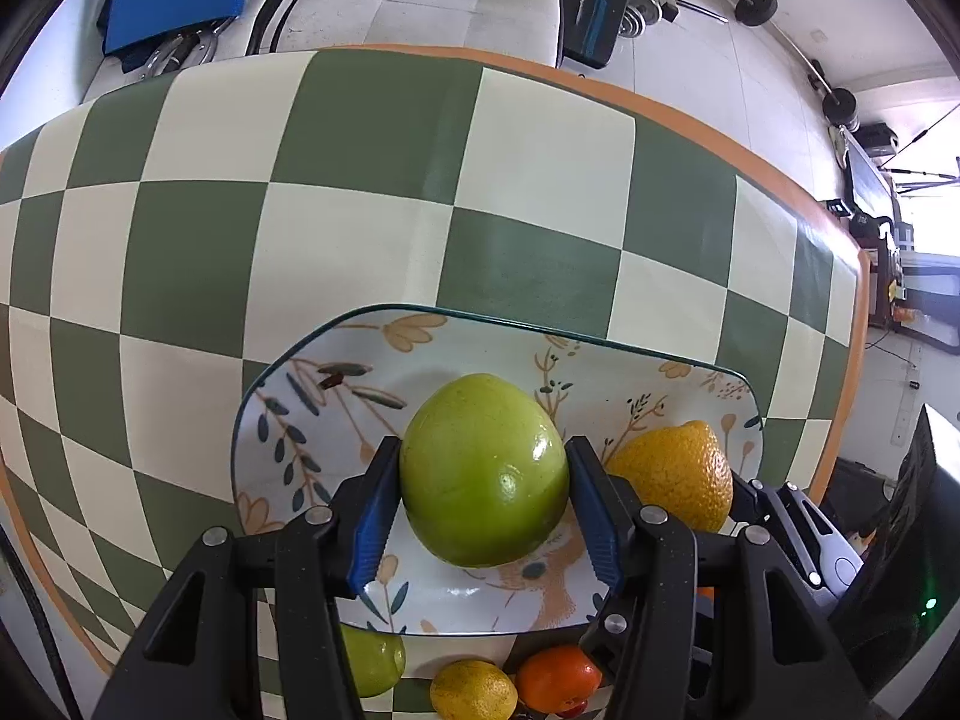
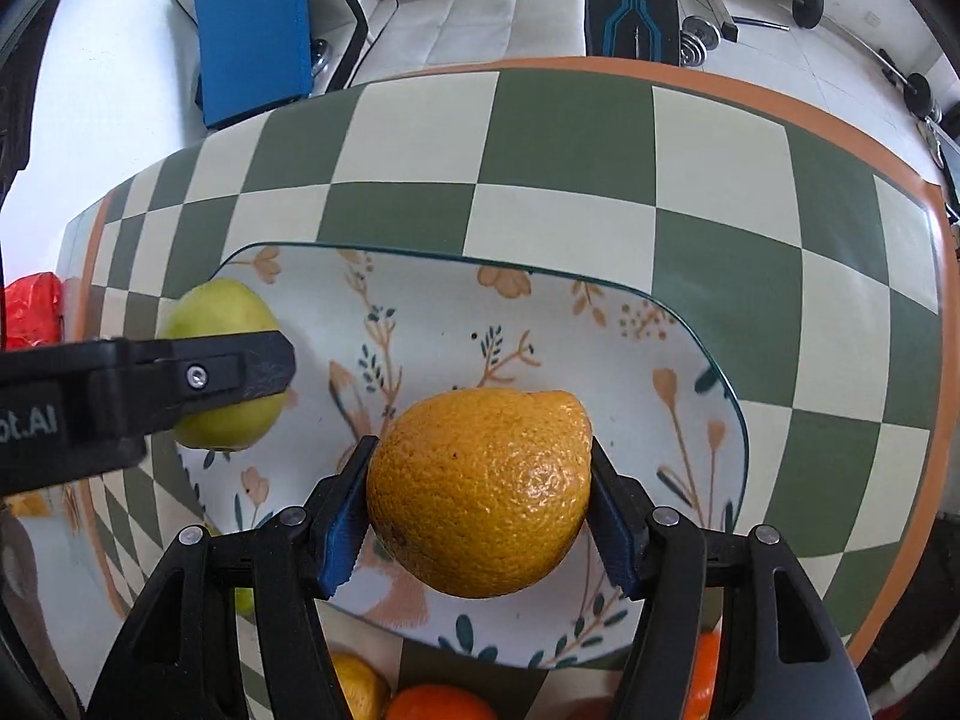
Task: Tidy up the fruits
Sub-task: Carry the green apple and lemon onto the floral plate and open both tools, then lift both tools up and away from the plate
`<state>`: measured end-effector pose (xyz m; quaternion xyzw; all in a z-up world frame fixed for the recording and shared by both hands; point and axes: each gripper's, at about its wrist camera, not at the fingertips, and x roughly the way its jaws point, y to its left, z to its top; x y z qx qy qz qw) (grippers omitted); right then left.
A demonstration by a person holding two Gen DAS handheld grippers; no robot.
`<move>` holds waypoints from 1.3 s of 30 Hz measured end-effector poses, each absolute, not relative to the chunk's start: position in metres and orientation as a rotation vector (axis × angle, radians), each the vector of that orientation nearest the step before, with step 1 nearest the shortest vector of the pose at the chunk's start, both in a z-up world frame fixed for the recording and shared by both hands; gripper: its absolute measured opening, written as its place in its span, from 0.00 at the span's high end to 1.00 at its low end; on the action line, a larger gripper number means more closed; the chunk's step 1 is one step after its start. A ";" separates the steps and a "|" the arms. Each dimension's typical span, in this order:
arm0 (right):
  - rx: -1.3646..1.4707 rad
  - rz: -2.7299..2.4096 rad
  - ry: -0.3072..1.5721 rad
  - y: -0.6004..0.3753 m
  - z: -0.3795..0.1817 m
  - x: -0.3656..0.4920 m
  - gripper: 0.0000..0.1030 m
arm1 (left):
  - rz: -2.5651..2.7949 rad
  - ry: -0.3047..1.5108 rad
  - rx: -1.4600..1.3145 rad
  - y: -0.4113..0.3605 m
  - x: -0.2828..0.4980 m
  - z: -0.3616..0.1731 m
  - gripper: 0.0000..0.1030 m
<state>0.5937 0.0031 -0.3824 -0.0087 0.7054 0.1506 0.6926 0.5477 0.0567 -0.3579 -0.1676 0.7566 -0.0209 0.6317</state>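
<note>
Over plate (image 1: 300,408), fruit (image 1: 483,471) between fingers (image 1: 375,516)

Place: a room in a home, used partly as a gym.
Table: a checkered tablecloth (image 1: 372,192) in green and cream with an orange border, domestic in style.
Tableware: a floral ceramic plate (image 2: 600,324) of the household kind.
Seating: a white quilted sofa (image 2: 480,6) behind the table.
Floor: pale tiles (image 1: 750,72).
Exercise gear: a barbell (image 1: 798,42) with dark weight plates lying on the floor, small dumbbells (image 2: 699,36), a black board with blue markings (image 2: 633,0) and a blue mat (image 2: 252,24) standing by the sofa.
</note>
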 end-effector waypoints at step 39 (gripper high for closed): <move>0.021 0.101 1.421 -0.055 -0.272 0.487 0.09 | 0.094 1.301 -0.082 0.063 0.394 -0.199 0.16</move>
